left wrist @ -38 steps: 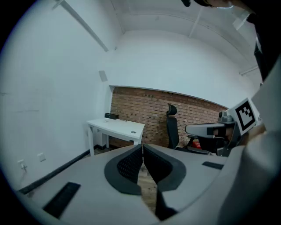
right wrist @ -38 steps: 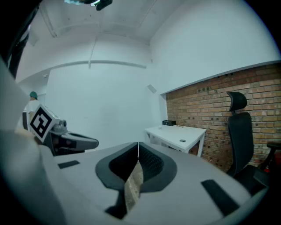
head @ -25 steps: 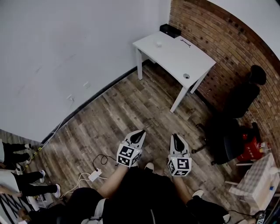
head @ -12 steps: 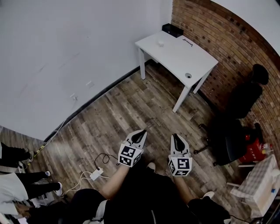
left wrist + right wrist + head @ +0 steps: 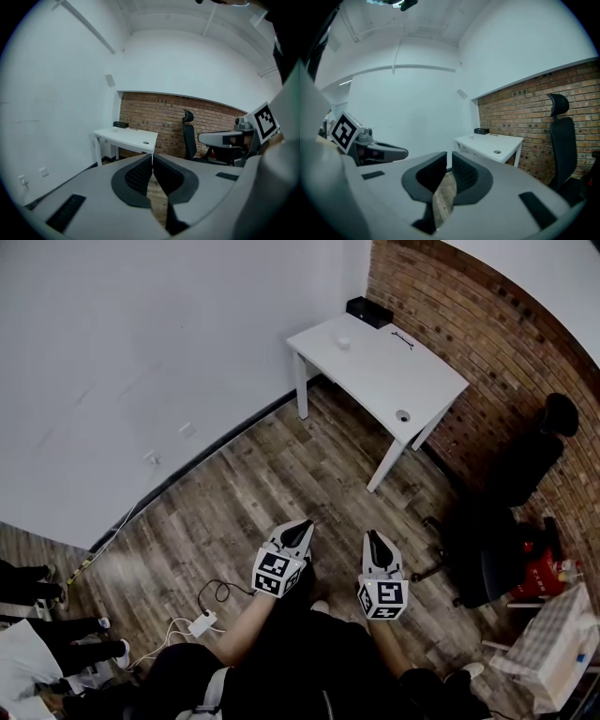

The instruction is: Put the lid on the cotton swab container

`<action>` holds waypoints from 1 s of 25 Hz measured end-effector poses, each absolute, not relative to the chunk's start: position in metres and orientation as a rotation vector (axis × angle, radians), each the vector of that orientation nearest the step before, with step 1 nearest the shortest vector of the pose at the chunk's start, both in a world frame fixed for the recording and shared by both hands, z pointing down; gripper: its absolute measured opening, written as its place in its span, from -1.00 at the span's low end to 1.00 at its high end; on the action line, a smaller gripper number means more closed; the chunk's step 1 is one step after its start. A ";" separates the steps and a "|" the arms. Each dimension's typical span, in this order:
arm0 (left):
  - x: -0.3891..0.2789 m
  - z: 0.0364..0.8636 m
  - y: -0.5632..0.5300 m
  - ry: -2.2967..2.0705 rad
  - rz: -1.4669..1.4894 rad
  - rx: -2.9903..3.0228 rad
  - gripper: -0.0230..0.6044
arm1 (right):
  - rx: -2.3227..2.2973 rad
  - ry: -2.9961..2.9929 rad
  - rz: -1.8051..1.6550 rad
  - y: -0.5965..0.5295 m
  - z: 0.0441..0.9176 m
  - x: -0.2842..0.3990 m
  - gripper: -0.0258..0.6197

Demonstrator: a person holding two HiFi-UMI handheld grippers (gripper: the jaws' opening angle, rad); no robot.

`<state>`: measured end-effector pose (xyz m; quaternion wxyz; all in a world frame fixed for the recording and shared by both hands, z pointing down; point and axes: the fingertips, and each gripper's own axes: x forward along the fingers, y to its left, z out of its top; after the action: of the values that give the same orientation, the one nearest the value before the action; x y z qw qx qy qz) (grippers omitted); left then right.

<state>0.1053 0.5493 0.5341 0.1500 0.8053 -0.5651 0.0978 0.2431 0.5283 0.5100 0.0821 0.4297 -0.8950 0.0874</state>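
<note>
A white table (image 5: 375, 367) stands far off in the corner by the brick wall. On it sit a small white container (image 5: 344, 343) near the back and a small round piece (image 5: 402, 415) near the front edge, both too small to make out. My left gripper (image 5: 300, 527) and right gripper (image 5: 371, 538) are held side by side at waist height over the wooden floor, well short of the table. In the left gripper view the left gripper (image 5: 152, 157) is shut with nothing in it. In the right gripper view the right gripper (image 5: 448, 158) is likewise shut and empty.
A black box (image 5: 367, 310) and a thin dark item (image 5: 401, 337) lie at the table's back. A black office chair (image 5: 502, 521) stands at the right by the brick wall (image 5: 469, 324). A power strip (image 5: 202, 622) with cables lies on the floor. People's legs (image 5: 28, 582) show at the left.
The head view has shifted a little, so the table sits slightly further right. The people at the left have slid partly out of view. Both grippers stay shut, side by side.
</note>
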 end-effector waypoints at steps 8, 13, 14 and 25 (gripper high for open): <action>0.079 0.536 0.471 -1.551 0.303 2.345 -0.86 | 1.338 -2.670 0.225 0.451 0.500 0.210 -0.84; 0.054 0.536 0.427 -1.520 0.303 2.359 -0.86 | 1.345 -2.660 0.247 0.412 0.501 0.185 -0.84; 0.049 0.537 0.419 -1.514 0.306 2.361 -0.86 | 1.346 -2.656 0.254 0.405 0.503 0.180 -0.84; -0.020 0.546 0.349 -1.490 0.308 2.359 -0.86 | 1.341 -2.648 0.276 0.331 0.508 0.113 -0.84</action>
<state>-0.0197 0.3486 0.5464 0.1665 0.8286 -0.5234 0.1081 0.1130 0.3309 0.5076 0.0801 0.4483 -0.8855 0.0924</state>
